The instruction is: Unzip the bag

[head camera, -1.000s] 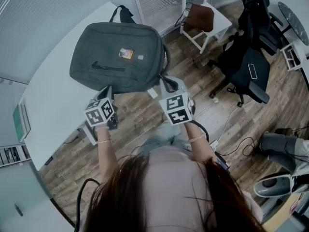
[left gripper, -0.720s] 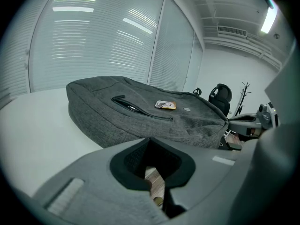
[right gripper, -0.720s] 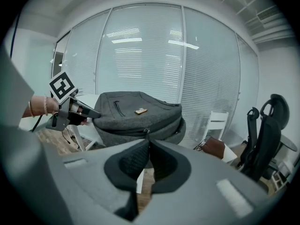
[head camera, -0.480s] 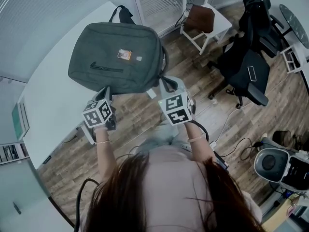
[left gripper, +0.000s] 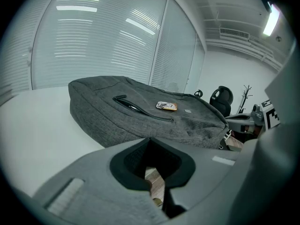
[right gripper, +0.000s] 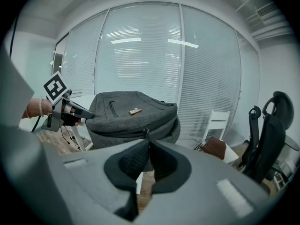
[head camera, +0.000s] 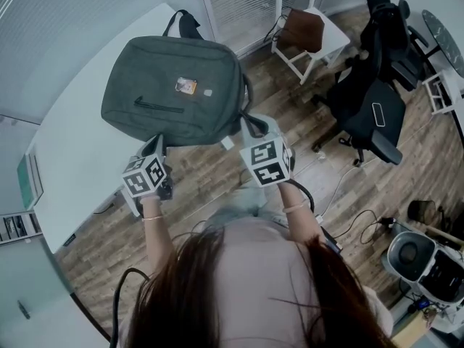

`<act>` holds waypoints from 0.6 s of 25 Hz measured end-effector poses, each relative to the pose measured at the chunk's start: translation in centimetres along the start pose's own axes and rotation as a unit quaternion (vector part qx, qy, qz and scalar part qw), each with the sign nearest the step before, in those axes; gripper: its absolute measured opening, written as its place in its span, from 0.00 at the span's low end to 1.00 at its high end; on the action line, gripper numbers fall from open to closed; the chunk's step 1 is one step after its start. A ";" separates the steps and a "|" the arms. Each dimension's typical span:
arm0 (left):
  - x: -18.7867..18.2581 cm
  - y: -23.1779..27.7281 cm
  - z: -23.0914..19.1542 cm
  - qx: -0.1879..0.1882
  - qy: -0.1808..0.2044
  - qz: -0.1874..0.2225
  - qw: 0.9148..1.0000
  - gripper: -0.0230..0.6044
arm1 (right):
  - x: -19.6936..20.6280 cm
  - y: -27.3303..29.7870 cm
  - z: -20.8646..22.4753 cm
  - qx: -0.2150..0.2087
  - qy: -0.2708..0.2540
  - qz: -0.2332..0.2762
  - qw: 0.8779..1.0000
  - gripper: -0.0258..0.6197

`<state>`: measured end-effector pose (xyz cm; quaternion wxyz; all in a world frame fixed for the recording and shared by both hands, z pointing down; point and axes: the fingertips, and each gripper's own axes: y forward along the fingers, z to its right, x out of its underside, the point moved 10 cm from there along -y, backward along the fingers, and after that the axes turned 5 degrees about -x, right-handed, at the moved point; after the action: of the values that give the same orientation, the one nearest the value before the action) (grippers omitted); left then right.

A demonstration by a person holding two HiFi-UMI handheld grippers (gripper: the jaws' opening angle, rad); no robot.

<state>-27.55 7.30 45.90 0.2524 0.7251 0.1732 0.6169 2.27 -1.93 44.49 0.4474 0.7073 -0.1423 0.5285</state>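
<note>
The head view looks steeply down on the near edge of the table (head camera: 80,158). Both gripper views look low and close across it. All share the bag (head camera: 174,85).

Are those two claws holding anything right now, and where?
The right gripper seems pinched on the zipper pull of the bag, at its near side seam. The left gripper is shut on nothing.

This is an office. Tall glass partitions (right gripper: 140,55) with slatted blinds behind them fill the upper middle of the right claw view. In the head view, a long white tabletop (head camera: 80,143) stands at the left. A black swivel chair (head camera: 377,114) stands at the upper right on wood-plank floor (head camera: 210,187), with loose cables (head camera: 348,216) trailing lower right. A strip light (left gripper: 269,25) glows on the ceiling.
</note>
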 end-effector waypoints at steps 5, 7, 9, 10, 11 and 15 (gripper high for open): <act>0.0 0.0 -0.1 0.001 -0.001 0.002 1.000 0.05 | -0.4 0.3 0.8 0.001 -0.004 -0.002 1.000 0.06; 0.0 0.0 0.0 0.000 0.000 0.001 1.000 0.05 | -0.4 0.5 1.1 0.001 -0.005 -0.002 1.000 0.06; -0.1 0.0 0.1 0.000 0.001 0.002 1.000 0.05 | -0.6 0.5 1.5 0.005 -0.009 -0.006 1.000 0.06; -0.1 0.1 0.1 0.000 0.002 0.003 1.000 0.05 | -0.7 0.5 1.7 0.008 -0.011 -0.008 1.000 0.06; -0.2 0.1 0.1 0.000 0.002 0.003 1.000 0.05 | -0.8 0.6 1.9 0.008 -0.012 -0.008 1.000 0.06; 0.0 0.0 0.0 0.001 0.002 0.003 1.000 0.05 | -0.7 1.1 2.2 0.006 -0.008 -0.005 1.000 0.06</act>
<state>-27.51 7.27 45.91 0.2492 0.7248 0.1721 0.6189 2.67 -4.44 44.32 0.4443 0.7150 -0.1395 0.5214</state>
